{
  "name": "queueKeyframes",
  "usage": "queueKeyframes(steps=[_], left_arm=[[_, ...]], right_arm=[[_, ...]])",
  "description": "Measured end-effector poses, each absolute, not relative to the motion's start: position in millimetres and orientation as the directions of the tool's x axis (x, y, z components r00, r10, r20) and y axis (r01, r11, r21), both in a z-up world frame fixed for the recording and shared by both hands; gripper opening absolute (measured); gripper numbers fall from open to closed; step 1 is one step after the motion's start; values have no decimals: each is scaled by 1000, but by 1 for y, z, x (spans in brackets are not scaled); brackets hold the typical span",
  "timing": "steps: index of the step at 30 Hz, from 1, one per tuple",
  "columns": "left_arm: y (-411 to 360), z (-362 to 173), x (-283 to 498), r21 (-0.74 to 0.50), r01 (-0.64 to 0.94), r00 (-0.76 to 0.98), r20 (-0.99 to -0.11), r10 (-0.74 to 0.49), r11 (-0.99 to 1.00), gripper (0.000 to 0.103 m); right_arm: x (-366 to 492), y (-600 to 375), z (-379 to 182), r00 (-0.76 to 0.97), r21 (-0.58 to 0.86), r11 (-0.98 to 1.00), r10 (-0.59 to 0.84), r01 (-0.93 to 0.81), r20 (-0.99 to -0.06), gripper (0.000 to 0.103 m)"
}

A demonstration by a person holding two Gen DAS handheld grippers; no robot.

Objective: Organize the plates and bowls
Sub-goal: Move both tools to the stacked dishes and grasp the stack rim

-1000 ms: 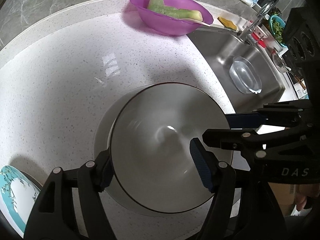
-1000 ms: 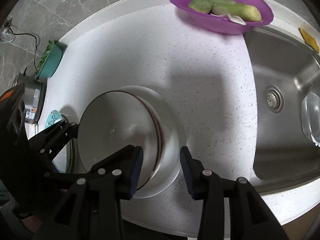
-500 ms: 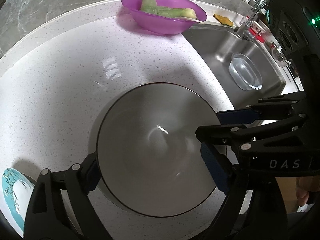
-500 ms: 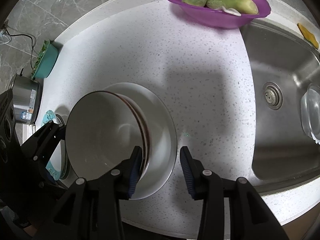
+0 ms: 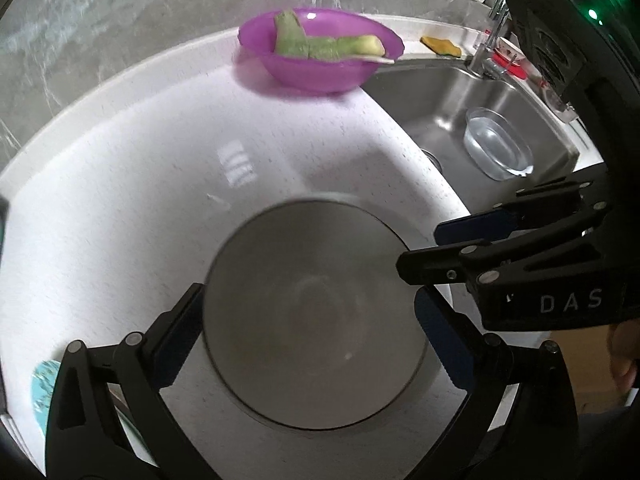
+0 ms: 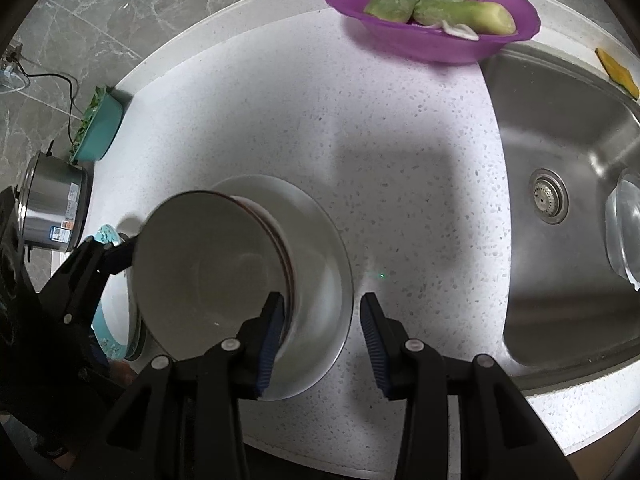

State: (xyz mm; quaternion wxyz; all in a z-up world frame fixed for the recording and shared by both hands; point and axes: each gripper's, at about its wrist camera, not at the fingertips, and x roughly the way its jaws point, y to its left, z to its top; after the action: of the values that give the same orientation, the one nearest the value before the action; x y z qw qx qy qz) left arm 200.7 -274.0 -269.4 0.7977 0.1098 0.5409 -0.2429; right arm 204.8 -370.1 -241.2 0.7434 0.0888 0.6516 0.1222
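A white bowl with a dark rim (image 5: 312,312) (image 6: 208,264) sits between the fingers of my left gripper (image 5: 308,332), which is wide open around it, one finger at each side. In the right wrist view the bowl sits on a white plate (image 6: 324,256) on the speckled white counter (image 6: 360,128). My right gripper (image 6: 322,328) is open over the plate's right edge, its left finger (image 6: 268,332) beside the bowl's rim. It also shows in the left wrist view (image 5: 472,240). A teal patterned plate (image 6: 106,332) lies at the left, partly hidden.
A purple bowl with green vegetable pieces (image 6: 432,12) stands at the back by the steel sink (image 6: 568,200), which holds a clear glass dish (image 5: 498,148). A steel pot (image 6: 52,208) and a teal basket of greens (image 6: 98,128) stand at the left. The counter's front edge is near.
My left gripper has opened wide around the bowl and pulled back, so the bowl looks smaller. The right gripper has stayed open and drawn back slightly.
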Motion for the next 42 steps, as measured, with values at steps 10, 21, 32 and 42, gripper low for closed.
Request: queueKeyframes(steps=[10,21,32,42], left_arm=[[-234,-230,189,-111,453,367,-881,-298,885,103],[-150,-247,179,-178,163,260,-941,-217,970,101],[-154,-281,176,-163,149,209,-959,-192,975,101],[-170,-310,195,-151,159,141,-975,-173,976,100]], right_arm=[[206,-392,-213,209,362,930,367,-63,-906,46],[181,-431,-236,200,403,915,399,-24,-895,61],[188,-418,-265,116,397,917,399,-39,-910,61],[203,-408,-278,83,386,919,391,-78,-916,61]])
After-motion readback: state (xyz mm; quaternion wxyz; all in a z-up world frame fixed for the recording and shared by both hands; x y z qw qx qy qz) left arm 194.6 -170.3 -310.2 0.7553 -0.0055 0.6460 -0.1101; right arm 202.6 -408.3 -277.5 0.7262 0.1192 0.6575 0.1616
